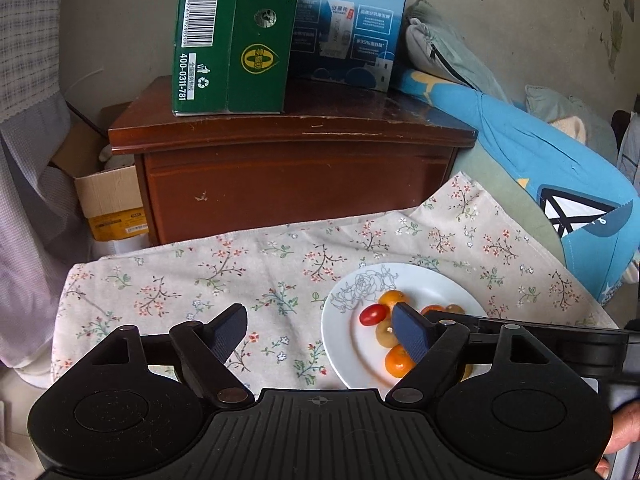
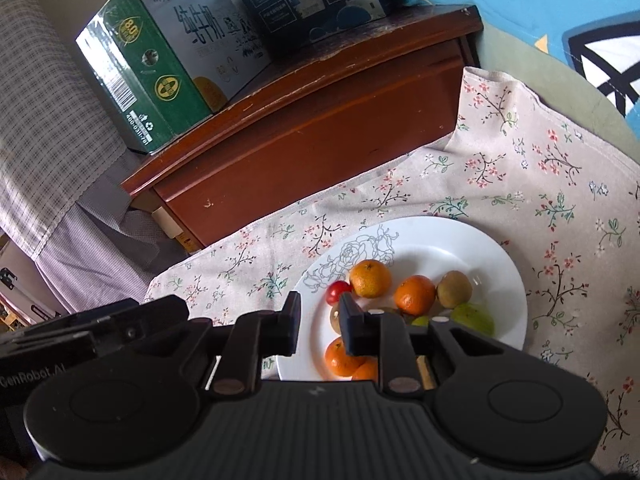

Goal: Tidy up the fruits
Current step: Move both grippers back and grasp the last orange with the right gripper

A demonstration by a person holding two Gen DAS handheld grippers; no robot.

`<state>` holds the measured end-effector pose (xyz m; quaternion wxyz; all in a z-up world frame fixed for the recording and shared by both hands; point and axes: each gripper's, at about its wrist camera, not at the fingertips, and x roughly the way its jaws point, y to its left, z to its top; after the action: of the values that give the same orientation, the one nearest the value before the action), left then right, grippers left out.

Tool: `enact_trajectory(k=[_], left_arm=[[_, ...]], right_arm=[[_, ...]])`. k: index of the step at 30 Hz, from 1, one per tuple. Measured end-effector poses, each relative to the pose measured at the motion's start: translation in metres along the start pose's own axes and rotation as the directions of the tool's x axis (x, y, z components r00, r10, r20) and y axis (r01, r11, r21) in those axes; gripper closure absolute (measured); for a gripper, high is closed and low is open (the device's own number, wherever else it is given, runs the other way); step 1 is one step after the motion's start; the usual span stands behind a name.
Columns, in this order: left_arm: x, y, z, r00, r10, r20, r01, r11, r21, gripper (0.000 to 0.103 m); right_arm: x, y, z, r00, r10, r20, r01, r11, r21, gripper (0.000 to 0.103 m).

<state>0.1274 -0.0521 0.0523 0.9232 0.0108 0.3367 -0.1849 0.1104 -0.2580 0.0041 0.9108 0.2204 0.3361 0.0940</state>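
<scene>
A white plate (image 2: 508, 280) on the floral cloth (image 1: 240, 264) holds several oranges (image 2: 370, 279), a red cherry tomato (image 1: 373, 314), brown kiwis (image 2: 454, 289) and a green fruit (image 2: 474, 317). The left gripper (image 1: 320, 338) angles downward at the plate's left edge, jaws wide apart and empty. The right gripper (image 2: 320, 326) tilts down over the plate's near rim, jaws nearly together with nothing between them.

green carton (image 1: 232, 36) reads "400-0311-781"; the left tongs' (image 2: 72, 344) body reads "genrobot.ai".
</scene>
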Motion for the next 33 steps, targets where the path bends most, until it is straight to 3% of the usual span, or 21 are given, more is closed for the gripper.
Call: enact_trajectory(k=[5, 14, 21, 29, 33], left_arm=[[-0.013, 0.009, -0.007, 0.999, 0.047, -0.026, -0.046, 0.998, 0.038, 0.022], [-0.019, 0.028, -0.014, 0.996, 0.072, -0.046, -0.074, 0.997, -0.026, 0.019], [-0.015, 0.036, -0.018, 0.995, 0.071, -0.069, -0.075, 0.995, -0.062, 0.019], [-0.009, 0.044, -0.023, 0.991, 0.085, -0.103, -0.094, 0.993, -0.078, 0.019], [-0.008, 0.05, -0.025, 0.989, 0.089, -0.118, -0.101, 0.989, -0.105, 0.019]], right_arm=[[-0.004, 0.012, -0.02, 0.999, 0.019, -0.032, -0.02, 0.999, -0.036, 0.08], [-0.002, 0.033, -0.052, 0.996, 0.024, -0.081, -0.036, 0.988, -0.15, 0.08], [0.013, 0.045, -0.062, 0.995, 0.01, -0.099, -0.037, 0.961, -0.273, 0.08], [0.03, 0.06, -0.071, 0.996, -0.046, -0.08, 0.006, 0.896, -0.445, 0.079], [0.036, 0.061, -0.073, 0.995, -0.059, -0.085, 0.012, 0.878, -0.478, 0.079]])
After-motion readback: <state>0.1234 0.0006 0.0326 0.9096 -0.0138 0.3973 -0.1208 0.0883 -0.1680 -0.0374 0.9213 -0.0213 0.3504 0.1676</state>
